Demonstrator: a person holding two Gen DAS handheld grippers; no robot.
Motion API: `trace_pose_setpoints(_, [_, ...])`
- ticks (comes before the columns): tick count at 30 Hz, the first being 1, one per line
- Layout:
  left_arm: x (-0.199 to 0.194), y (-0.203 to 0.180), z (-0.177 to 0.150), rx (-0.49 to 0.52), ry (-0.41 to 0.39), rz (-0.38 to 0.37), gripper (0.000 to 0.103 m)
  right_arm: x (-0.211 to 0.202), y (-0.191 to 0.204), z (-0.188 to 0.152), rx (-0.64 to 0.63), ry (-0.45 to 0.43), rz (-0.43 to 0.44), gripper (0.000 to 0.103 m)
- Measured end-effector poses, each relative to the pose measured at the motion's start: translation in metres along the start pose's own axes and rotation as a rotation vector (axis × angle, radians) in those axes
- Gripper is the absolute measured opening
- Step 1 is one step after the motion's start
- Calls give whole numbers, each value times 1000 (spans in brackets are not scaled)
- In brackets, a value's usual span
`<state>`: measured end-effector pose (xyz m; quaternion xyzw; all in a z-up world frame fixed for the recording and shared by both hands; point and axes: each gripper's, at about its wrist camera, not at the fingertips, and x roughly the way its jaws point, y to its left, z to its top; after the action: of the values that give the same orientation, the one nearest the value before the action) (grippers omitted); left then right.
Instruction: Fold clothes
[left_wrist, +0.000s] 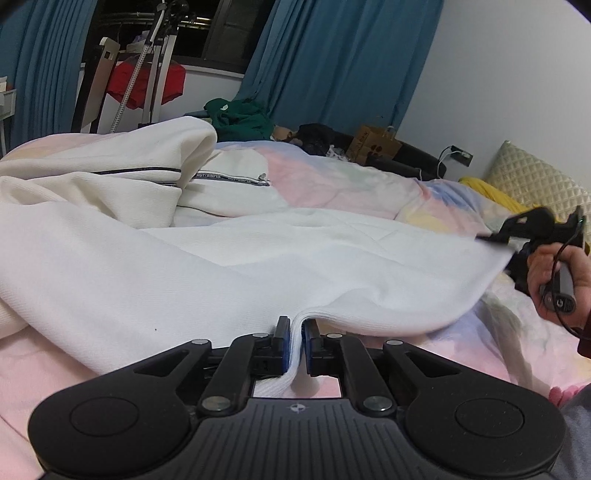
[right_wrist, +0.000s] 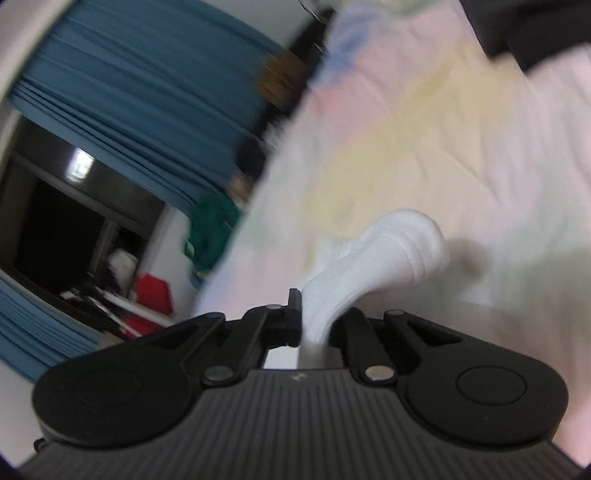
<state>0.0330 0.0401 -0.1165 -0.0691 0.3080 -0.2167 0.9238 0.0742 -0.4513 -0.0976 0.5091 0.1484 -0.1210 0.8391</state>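
A white garment (left_wrist: 192, 266) was spread across the pastel bed (left_wrist: 354, 181), its near hem pinched between the narrow jaws of the left gripper (left_wrist: 297, 334). Another part of its edge was clamped in the closed right gripper (right_wrist: 314, 314), seen blurred. Beyond the garment, a green garment (left_wrist: 240, 118) lay near the blue curtain (left_wrist: 332, 59).

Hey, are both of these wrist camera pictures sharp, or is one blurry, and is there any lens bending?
Left wrist view: mostly sharp, the left gripper clamped on the white ribbed garment; fisheye bends the blue curtains, and the right gripper is slightly smeared. Right wrist view: heavy motion blur across the pastel bedsheet; only the right gripper, pinching white cloth, stays fairly crisp.
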Motion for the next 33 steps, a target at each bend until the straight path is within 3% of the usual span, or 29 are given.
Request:
trace_pose_setpoints(2, [-1,-1,1,0,0,-9,15,3,0,5,-32,-25,-39,5])
trace_pose_setpoints(6, [-6,-5,3,19,25,-17,34,35,-1,-2,-164,52,-178,5])
trace_pose_setpoints(8, [-16,-6,5,13,33,-30,48,45,4,-7,-254,83,-227,5])
trace_pose_setpoints(9, [-22,-6,5,0,35,-28,60,46,5,-9,-274,83,-234,5])
trace_pose_setpoints(10, [-29,-4,6,-27,32,-25,69,47,6,-10,-293,84,-241,5])
trace_pose_setpoints(12, [-45,1,6,-84,25,-18,74,46,3,-10,-281,85,-243,5])
trace_pose_setpoints(15, [-66,23,5,-249,10,60,81,43,-1,-7,-258,91,-236,5])
trace_pose_setpoints(18, [-80,74,-6,-577,7,235,81,42,-2,-6,-237,100,-226,5])
trace_pose_setpoints(20, [-85,112,-16,-786,1,312,81,42,-2,-5,-228,107,-221,5])
trace_pose_setpoints(24, [-98,168,-45,-1205,-139,288,80,39,-7,-2,-176,110,-203,5])
trace_pose_setpoints(27, [-98,186,-50,-1315,-240,295,77,38,-13,1,-117,103,-179,5])
trace_pose_setpoints(29, [-96,194,-48,-1336,-278,320,73,36,-17,2,-81,96,-161,5])
trace_pose_setpoints(33, [-104,212,-49,-1409,-323,366,27,35,-21,4,-54,85,-147,5])
